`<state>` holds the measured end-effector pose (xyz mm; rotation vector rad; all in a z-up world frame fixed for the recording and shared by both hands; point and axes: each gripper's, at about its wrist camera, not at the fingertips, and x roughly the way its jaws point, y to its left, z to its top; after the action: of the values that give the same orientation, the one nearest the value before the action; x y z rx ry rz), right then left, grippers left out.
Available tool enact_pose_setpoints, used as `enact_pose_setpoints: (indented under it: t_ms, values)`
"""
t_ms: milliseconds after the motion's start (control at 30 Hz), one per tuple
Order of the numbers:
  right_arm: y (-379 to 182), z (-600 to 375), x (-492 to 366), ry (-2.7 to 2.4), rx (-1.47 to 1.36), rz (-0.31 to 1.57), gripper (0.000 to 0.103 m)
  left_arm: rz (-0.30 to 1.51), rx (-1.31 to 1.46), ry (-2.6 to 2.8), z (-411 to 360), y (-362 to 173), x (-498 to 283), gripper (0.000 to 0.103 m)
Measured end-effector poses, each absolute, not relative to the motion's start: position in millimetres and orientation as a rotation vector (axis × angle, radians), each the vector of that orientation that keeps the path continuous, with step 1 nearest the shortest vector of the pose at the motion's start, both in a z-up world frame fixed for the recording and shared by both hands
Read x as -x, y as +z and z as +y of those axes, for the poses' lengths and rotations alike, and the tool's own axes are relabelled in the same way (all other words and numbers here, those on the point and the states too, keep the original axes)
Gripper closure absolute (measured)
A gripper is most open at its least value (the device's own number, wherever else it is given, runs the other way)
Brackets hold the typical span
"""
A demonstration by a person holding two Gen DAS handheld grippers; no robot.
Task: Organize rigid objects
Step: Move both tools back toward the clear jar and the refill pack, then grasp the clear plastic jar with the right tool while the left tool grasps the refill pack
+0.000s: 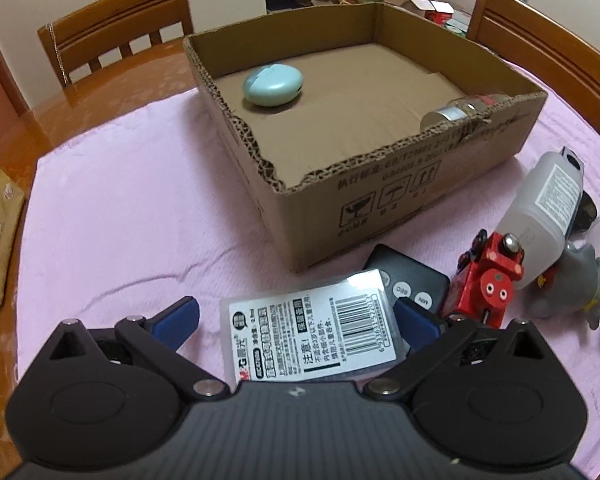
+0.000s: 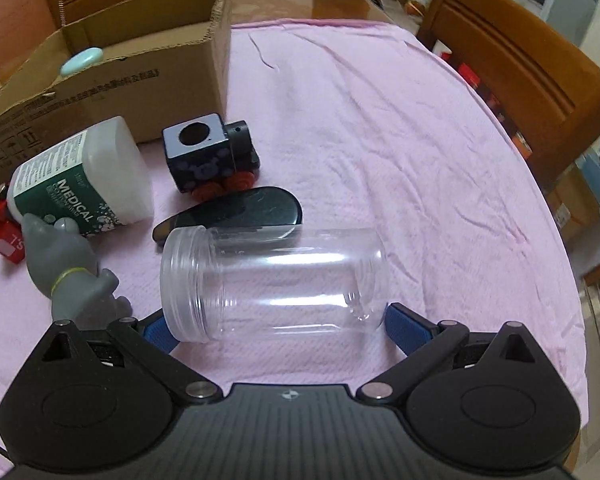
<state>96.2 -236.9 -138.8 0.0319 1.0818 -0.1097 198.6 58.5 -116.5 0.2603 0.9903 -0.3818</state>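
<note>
Right gripper (image 2: 276, 326) wide open, straddling clear jar (image 2: 272, 280) at frame bottom: light, slick, rolls (grip mid-barrel). Left gripper (image 1: 298, 320) open round flat pack (image 1: 312, 328), nothing clamped.

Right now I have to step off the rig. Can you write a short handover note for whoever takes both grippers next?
Left gripper: open, straddling the flat clear plastic case with the barcode label; not clamped.
Right gripper: open, around the clear plastic jar lying on its side; not clamped.
Done: the mint-green oval case and a small glass jar with a silver lid lie in the open cardboard box.
Left on the pink cloth: those two, a black timer, red toy train, white medical bottle, grey animal figurine, dark blue block train, flat glossy black object.
</note>
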Motion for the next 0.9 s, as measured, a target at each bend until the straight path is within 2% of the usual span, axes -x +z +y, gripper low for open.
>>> enact_pose_setpoints:
  t_ms: [400, 567, 900]
  values:
    - [-137.3, -235.7, -95.6, -0.105, -0.028, 1.083, 0.000, 1.042, -0.074, -0.191, 65.2, -120.0, -191.6, 0.001]
    - [-135.9, -236.5, -99.8, -0.115, -0.033, 1.109, 0.000, 1.056, -0.010, -0.181, 68.4, -119.5, -186.5, 0.011]
    - [-123.7, -230.2, -106.4, -0.108, -0.025, 1.076, 0.000, 1.051, 0.017, -0.155, 68.0, -119.8, -183.1, 0.013]
